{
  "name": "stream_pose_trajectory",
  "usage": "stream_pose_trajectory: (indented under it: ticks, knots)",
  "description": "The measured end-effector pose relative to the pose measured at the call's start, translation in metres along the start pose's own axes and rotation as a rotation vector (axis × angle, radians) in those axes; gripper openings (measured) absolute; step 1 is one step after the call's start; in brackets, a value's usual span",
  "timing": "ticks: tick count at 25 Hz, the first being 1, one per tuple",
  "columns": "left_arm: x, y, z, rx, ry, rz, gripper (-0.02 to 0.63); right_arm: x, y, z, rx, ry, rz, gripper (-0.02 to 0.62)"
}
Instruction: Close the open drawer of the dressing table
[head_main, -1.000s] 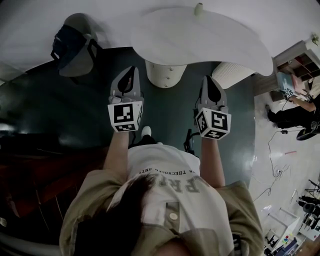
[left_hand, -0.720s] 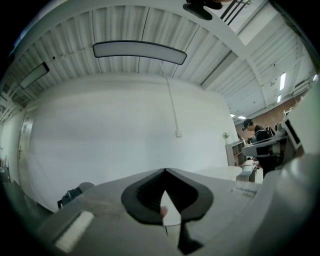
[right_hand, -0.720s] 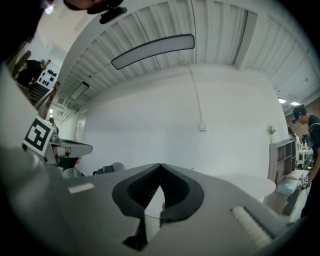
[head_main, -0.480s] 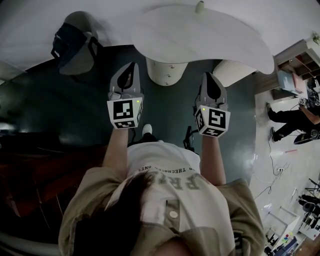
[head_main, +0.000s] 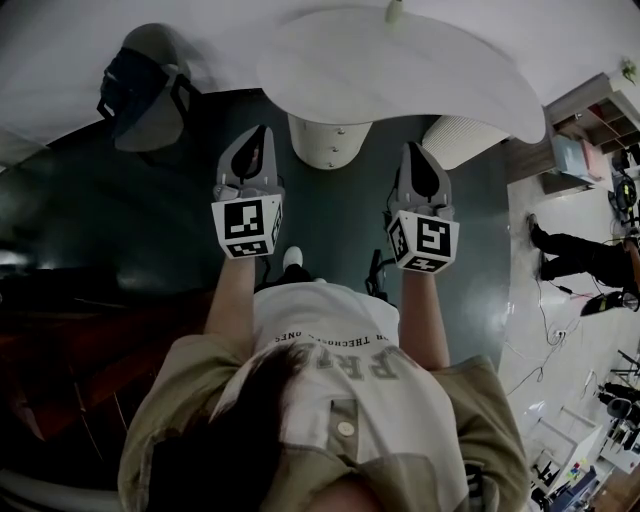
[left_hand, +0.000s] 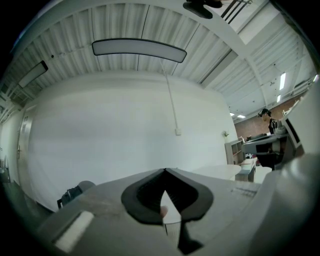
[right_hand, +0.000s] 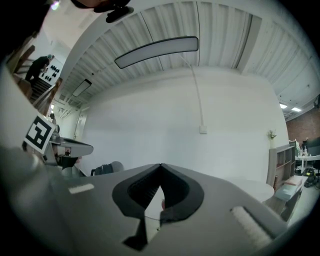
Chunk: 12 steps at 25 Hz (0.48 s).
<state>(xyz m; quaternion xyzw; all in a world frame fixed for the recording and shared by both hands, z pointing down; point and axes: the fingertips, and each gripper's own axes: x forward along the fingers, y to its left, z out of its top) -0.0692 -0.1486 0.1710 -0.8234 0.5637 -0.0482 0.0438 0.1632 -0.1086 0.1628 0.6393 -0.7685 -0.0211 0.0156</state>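
Dark floor (head_main: 340, 220): person (head_main: 330, 400) faces white dressing table (head_main: 400, 70), left gripper (head_main: 264, 130) & right gripper (head_main: 413, 148) level, both jaws together on nothing. Past sec.: only a bystander (head_main: 580, 260) at right moved; grippers held put. Drawer not visible, so open or closed can't be told.

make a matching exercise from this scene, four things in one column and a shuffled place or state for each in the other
Things:
1. left tongs
2. white tabletop
3. grey chair
4. small bottle

Places or states:
a. standing at the far edge of the tabletop
b. shut, with nothing between them
c. far left in the head view, with a dark bag on it
d. curved, above a white round pedestal

Pairs: 1-b, 2-d, 3-c, 4-a
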Motion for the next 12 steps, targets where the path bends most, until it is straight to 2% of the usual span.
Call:
stream_pose_trajectory:
  ticks: [12]
  knots:
    - [-0.0006, -0.0027, -0.0034, 0.006, 0.010, -0.007, 0.008, -0.0034, -0.0019, -0.0020, 0.006, -0.002, 0.004, 0.002]
